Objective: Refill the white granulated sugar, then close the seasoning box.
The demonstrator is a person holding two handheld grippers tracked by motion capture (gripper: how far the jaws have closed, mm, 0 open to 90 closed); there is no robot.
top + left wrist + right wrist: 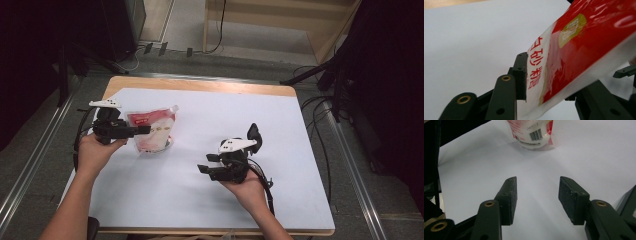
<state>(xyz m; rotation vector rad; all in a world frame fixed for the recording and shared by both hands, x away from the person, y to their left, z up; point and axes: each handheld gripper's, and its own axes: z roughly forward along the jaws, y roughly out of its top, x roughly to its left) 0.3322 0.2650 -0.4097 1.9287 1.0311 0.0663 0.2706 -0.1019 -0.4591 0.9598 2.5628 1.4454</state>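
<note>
A red and white spouted pouch [152, 131] with red print stands on the white sheet at the table's left. My left gripper [142, 131] reaches it from the left, level with its middle. In the left gripper view the pouch [579, 50] lies slanted between the jaws; the left pad [522, 75] sits at its white edge, the other pad is hidden behind it, and the jaws stand apart. My right gripper [205, 167] hovers near the table's middle, pointing left, open and holding nothing [537, 197]. Far ahead of it stands the pouch [532, 132], barcode side showing.
The white sheet [225, 115] covers most of the wooden table [200, 85]. Black cables [320, 130] and dark stand legs [310, 75] lie on the floor to the right, with more cables at the back left [130, 60].
</note>
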